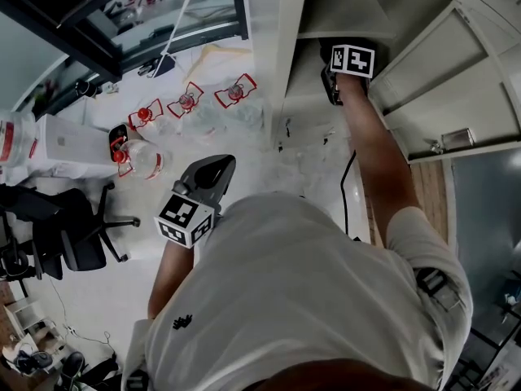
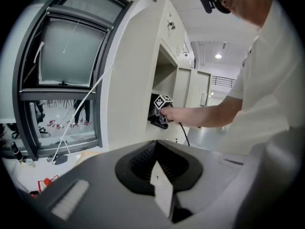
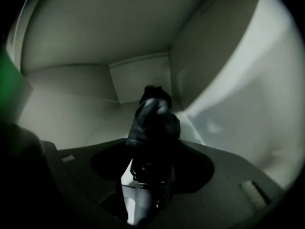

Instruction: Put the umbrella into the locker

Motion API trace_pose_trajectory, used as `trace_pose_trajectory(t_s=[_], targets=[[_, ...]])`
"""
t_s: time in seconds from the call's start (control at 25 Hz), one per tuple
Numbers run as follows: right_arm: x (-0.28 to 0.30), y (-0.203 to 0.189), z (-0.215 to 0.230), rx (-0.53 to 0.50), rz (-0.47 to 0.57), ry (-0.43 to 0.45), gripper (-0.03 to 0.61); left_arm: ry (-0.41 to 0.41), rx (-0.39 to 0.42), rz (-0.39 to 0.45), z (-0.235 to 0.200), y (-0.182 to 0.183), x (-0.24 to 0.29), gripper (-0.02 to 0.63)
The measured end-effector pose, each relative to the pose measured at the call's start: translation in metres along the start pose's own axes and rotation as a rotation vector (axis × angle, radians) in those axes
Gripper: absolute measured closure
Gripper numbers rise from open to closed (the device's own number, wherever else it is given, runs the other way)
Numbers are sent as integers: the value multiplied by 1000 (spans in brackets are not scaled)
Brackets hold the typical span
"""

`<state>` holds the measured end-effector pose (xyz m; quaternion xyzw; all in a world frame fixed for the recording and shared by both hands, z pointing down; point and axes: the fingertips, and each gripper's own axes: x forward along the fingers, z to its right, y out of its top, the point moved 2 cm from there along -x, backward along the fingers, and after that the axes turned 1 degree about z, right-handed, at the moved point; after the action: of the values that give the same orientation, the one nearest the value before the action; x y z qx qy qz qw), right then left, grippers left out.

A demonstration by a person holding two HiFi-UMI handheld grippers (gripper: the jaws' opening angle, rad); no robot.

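A dark folded umbrella (image 3: 152,120) points into the pale, dim locker compartment (image 3: 138,82); my right gripper (image 3: 150,173) is shut on its near end. In the head view that gripper's marker cube (image 1: 352,59) sits at the mouth of the open locker (image 1: 293,55), and the umbrella is hidden inside. The left gripper view shows the right gripper (image 2: 159,112) reaching into the same compartment. My left gripper (image 1: 218,168) hangs by my body, jaws together, holding nothing (image 2: 159,171).
The locker door (image 1: 456,96) stands open at the right. Several red-labelled water bottles (image 1: 187,102) lie on the floor to the left, beside a black office chair (image 1: 73,235). A window frame (image 2: 62,85) is left of the locker. A black cable (image 1: 346,186) runs down below my arm.
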<state>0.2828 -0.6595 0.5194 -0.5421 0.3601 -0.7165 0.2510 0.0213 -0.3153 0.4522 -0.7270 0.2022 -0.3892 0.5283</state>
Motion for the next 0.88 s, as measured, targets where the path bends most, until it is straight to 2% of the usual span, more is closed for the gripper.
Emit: trace_pose_trajectory(t_s=[0.2, 0.44, 0.88], targets=[[-3, 7, -2, -33, 11, -10, 331, 8, -2, -3, 1, -4, -11, 558], [-18, 8, -4, -28, 58, -33, 331, 5, 0, -7, 1, -12, -28, 558], [-71, 3, -23, -84, 118, -92, 331, -63, 9, -3, 8, -25, -60, 558]])
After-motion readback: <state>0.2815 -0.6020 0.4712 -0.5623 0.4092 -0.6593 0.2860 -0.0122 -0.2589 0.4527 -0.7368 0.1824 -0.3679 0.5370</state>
